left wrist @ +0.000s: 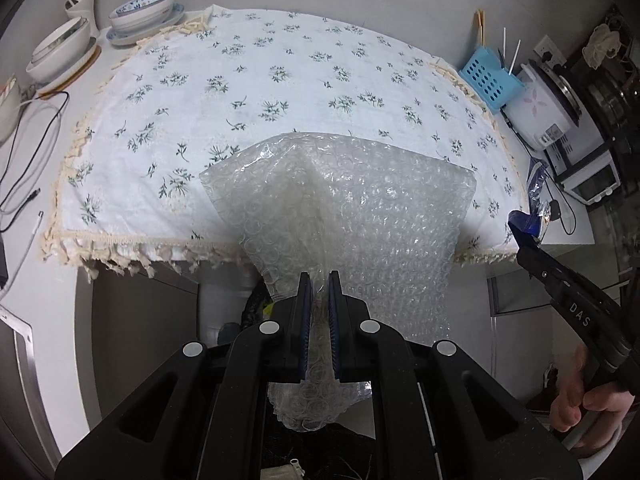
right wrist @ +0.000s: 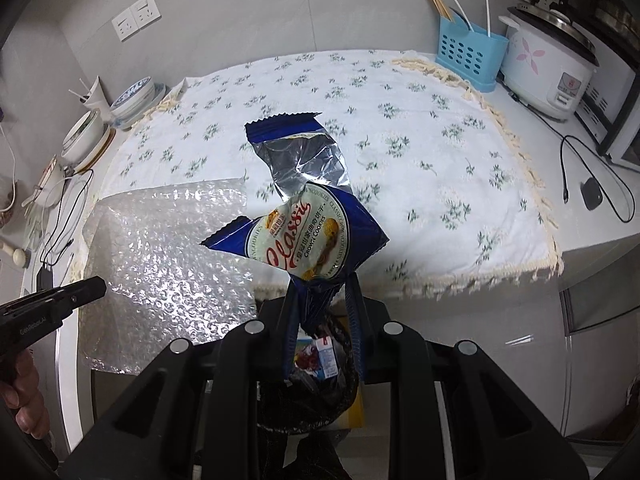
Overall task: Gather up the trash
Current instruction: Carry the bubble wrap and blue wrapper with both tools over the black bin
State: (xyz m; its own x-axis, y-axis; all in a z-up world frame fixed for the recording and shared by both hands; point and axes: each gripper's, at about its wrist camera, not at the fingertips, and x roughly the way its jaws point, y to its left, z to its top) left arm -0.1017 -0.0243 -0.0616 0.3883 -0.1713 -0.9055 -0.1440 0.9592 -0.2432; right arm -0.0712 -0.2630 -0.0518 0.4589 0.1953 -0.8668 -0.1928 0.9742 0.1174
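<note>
Left gripper [left wrist: 319, 280]: jaws nearly shut, pinching a fold of the bubble wrap [left wrist: 360, 208] at its near edge. The sheet fans up and away from the pads, centre of the left wrist frame, over the front edge of the floral tablecloth [left wrist: 240, 92]; can't tell if its far edge rests on the cloth or hangs clear.

Right gripper [right wrist: 323, 292]: jaws closed on the lower corner of the torn cookie wrapper [right wrist: 316, 236], which stands up mid-frame in the right wrist view, blue print below, silver foil flap open at the top.

Handling, my read:
- Bubble wrap: very light, floppy, springy, slick film. The pinched fold could creep out, so grip a doubled fold, as now. It will billow and catch on edges.
- Wrapper: near weightless, crinkly, slippery foil. The corner hold looks thin; a bite deeper into the body would be safer. Looks empty; can't confirm crumbs inside.

Hidden or unclear:
- Black-lined bin [right wrist: 320, 380] shows only between the right fingers, bottom centre; rim mostly blocked by the gripper body. A small carton sits inside.
- In the left view, the wrap covers the area below the fingers; the bin is not clearly visible there.
- Left gripper appears only as a tip at the lower left edge of the right view.
</note>
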